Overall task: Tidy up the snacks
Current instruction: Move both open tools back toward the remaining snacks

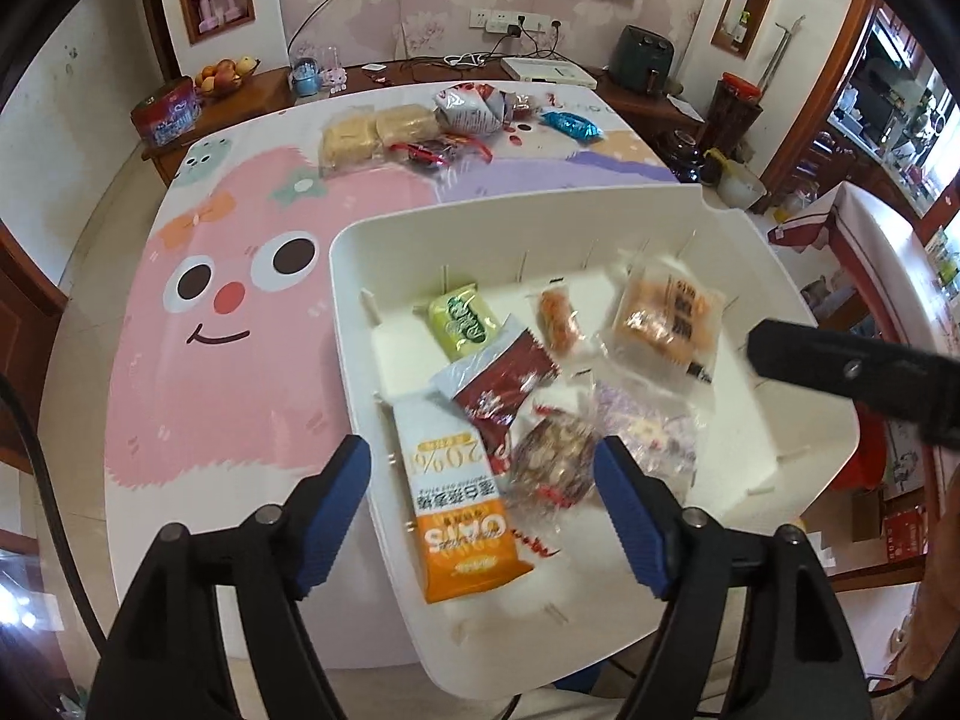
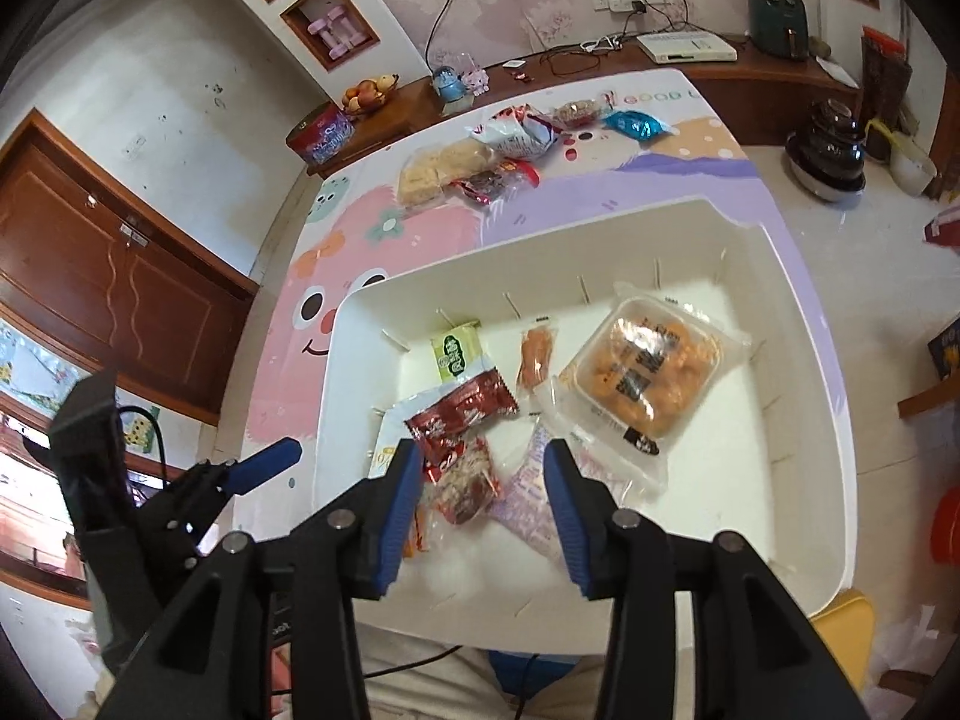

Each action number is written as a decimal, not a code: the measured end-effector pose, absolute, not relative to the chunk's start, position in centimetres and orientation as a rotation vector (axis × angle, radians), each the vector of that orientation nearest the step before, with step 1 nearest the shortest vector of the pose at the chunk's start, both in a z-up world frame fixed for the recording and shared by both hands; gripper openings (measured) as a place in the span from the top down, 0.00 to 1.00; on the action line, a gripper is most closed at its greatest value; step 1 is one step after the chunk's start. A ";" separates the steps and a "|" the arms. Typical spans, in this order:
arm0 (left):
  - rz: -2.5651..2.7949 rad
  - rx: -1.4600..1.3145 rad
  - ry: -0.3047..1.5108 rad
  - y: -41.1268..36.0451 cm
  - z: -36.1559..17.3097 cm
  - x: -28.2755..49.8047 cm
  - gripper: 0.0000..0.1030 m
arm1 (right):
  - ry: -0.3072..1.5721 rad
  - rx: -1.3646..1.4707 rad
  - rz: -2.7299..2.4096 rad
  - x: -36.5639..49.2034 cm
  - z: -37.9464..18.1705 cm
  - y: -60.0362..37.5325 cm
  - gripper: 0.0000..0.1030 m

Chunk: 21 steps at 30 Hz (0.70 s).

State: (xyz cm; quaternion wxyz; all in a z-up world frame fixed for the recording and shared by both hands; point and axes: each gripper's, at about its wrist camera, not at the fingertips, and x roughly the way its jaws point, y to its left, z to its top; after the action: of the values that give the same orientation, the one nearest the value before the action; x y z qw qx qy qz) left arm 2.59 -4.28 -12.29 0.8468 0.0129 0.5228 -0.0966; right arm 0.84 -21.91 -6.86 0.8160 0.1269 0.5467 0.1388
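A white bin (image 1: pixel 780 276) (image 2: pixel 798 312) sits at the table's near edge and holds several snacks: an orange oats bar (image 1: pixel 462 516), a green packet (image 1: pixel 465 319) (image 2: pixel 457 351), a dark red packet (image 1: pixel 504 381) (image 2: pixel 462 414), a clear-wrapped brown snack (image 1: pixel 555 459) (image 2: pixel 465 483) and an orange pastry pack (image 1: pixel 669 318) (image 2: pixel 651 372). My left gripper (image 1: pixel 483 462) is open and empty above the bin's near left part. My right gripper (image 2: pixel 483 468) is open and empty above the brown snack. Loose snacks lie at the table's far end: two yellow cakes (image 1: pixel 375 132) (image 2: pixel 441 171), a white bag (image 1: pixel 471 108) (image 2: pixel 519 132) and a blue packet (image 1: pixel 570 125) (image 2: pixel 636 123).
The table (image 1: pixel 240 312) has a pink cartoon cover. A wooden sideboard behind carries a fruit bowl (image 1: pixel 225 75), a red tin (image 1: pixel 165 114), a white box (image 1: pixel 549 69) and cables. A dark pot (image 2: pixel 831 147) stands on the floor to the right.
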 end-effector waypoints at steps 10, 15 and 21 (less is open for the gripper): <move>-0.137 0.051 1.036 -3.7 -12.0 2.4 0.23 | 1.217 0.344 0.269 0.9 -8.9 -23.9 0.58; -0.113 0.050 1.000 -2.7 -10.3 2.2 0.21 | 1.223 0.352 0.306 1.4 -8.8 -23.2 0.58; -0.085 0.030 0.948 -0.7 -7.3 3.2 0.20 | 1.216 0.370 0.368 1.8 -7.7 -21.5 0.58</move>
State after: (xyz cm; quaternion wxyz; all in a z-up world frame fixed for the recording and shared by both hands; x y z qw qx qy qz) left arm 3.20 -0.70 -7.34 0.8888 0.0143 0.4562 -0.0409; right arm 1.77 -21.53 -7.73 0.7890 0.1720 0.5646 0.1708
